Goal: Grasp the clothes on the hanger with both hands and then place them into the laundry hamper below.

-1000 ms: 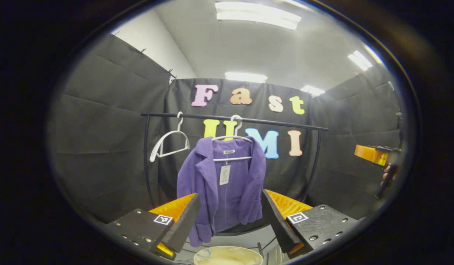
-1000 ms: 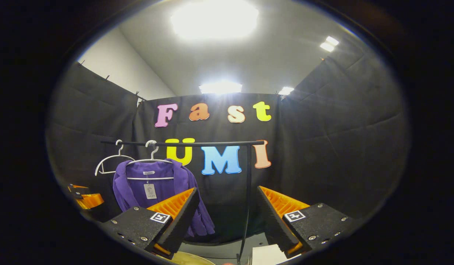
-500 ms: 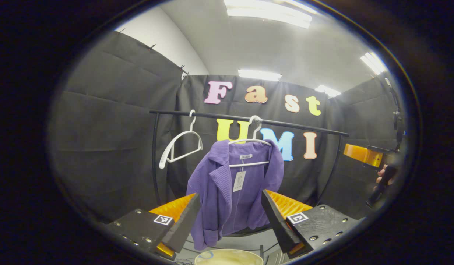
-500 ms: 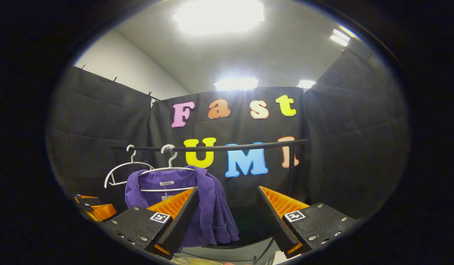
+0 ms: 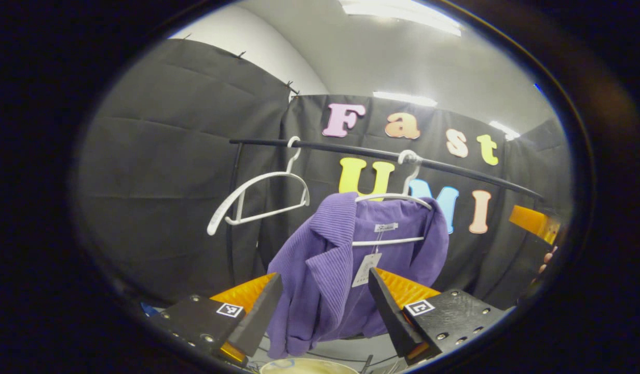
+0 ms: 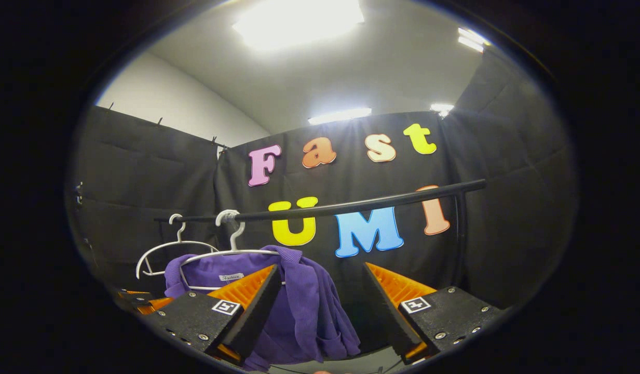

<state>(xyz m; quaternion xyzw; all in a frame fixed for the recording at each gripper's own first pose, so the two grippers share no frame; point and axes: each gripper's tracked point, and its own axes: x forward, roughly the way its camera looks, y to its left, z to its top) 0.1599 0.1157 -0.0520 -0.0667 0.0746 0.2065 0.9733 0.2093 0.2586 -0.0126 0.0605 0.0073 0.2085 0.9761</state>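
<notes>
Left gripper view: the left gripper [image 5: 325, 304] points at the purple jacket [image 5: 351, 265], its two fingers spread wide with the garment seen in the gap between them; they hold nothing and I cannot tell whether they touch the cloth.
Right gripper view: the right gripper [image 6: 320, 306] has its fingers wide apart too, empty, with the purple jacket [image 6: 304, 306] low and to the left, partly behind the left finger.
Purple jacket: hangs on a white hanger [image 5: 395, 200], collar open, a paper tag [image 5: 365, 270] dangling at the front.
White hanger: hooked on the black rail [image 5: 382, 155] near the rail's middle; in the right gripper view the same hanger [image 6: 231, 252] sits toward the rail's left end.
Empty hanger: a second white hanger [image 5: 257, 195] hangs bare on the rail, beside the jacket toward the rail's left end, tilted.
Rail: a black bar [image 6: 351, 206] on upright posts, running across in front of the black cloth wall.
Hamper: a pale round rim [image 5: 307, 366] shows at the bottom edge of the left gripper view, below the jacket.
Other gripper: at the right edge of the left gripper view, part of the right gripper [image 5: 532, 222] shows with fingertips of a hand [image 5: 545, 259] just below it.
</notes>
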